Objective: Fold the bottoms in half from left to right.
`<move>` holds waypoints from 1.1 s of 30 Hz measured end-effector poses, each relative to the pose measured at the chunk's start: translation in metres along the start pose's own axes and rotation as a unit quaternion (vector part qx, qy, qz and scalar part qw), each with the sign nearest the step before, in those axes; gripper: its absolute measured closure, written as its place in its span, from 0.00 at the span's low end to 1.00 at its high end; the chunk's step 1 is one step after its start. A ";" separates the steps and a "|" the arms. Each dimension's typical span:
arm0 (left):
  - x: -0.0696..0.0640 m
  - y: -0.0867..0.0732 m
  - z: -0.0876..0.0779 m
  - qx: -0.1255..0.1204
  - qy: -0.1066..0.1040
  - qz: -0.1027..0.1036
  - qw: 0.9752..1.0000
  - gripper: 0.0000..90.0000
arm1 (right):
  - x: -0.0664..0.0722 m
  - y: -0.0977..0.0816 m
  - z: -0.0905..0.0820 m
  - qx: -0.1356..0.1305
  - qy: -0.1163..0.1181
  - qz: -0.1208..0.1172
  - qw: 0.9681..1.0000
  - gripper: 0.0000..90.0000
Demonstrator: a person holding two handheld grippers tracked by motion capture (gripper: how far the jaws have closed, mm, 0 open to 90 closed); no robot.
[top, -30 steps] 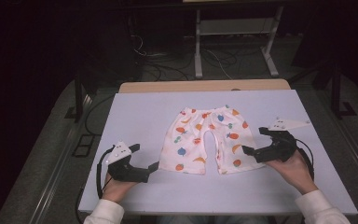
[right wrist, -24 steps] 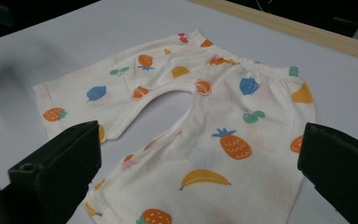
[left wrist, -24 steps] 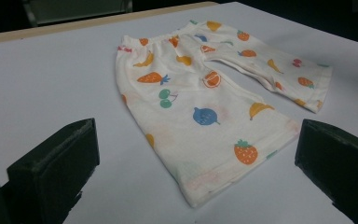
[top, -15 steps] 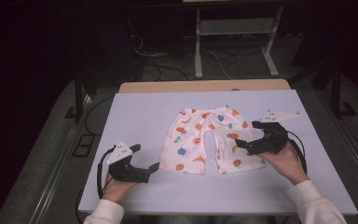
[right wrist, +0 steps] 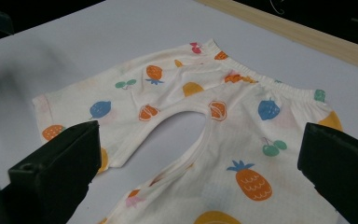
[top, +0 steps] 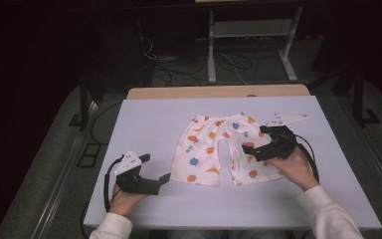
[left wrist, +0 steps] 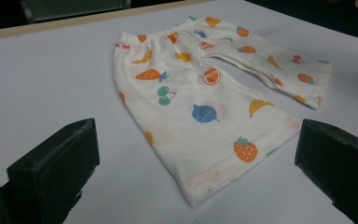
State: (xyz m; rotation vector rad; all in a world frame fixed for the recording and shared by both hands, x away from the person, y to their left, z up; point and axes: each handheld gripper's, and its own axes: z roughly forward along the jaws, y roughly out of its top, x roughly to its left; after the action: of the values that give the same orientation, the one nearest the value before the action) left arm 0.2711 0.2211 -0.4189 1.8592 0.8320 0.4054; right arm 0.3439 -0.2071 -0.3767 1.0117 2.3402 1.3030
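- A pair of child's fruit-print shorts (top: pixel 219 149) lies flat near the middle of the white table (top: pixel 144 119), waistband toward the far edge, both leg hems toward the near edge where the person sits.
- The right gripper (top: pixel 251 151) hovers over the right-hand leg of the shorts, jaws spread wide and holding nothing; in the right gripper view the crotch seam and a pineapple print (right wrist: pixel 251 181) sit between its two black jaws.
- The left gripper (top: pixel 164 180) rests low near the table's near-left corner, just beside the hem of the left-hand leg, jaws also wide apart and empty; the left gripper view shows that hem and a strawberry print (left wrist: pixel 245 150) straight ahead.
- The work in hand looks like folding the shorts, and the step at this point appears to be taking a first hold on the cloth.
- To do it well, each gripper likely needs to come down at an outer edge or hem, where both layers can be pinched together, not on the flat middle of a leg.
- Closing on one layer alone could drag the fabric and wrinkle it; lifting both sides evenly should keep the legs aligned.
- The thin cotton looks limp, so a low, slow carry across suits it best.
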 end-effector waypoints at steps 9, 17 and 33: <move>0.000 -0.001 0.000 0.001 -0.001 -0.001 1.000 0.00 | 0.003 0.010 0.013 0.008 0.001 -0.007 1.000 0.00; 0.000 -0.001 0.000 0.001 -0.001 -0.002 1.000 0.00 | 0.006 0.021 0.025 0.012 0.006 -0.013 1.000 0.00; -0.001 -0.001 -0.001 0.003 -0.002 -0.001 1.000 0.00 | 0.003 0.036 0.041 0.017 0.003 -0.012 1.000 0.00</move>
State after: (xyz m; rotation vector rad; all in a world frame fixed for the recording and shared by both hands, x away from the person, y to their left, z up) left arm 0.2697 0.2213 -0.4199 1.8632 0.8325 0.3975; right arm 0.3799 -0.1667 -0.3698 0.9882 2.3793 1.2631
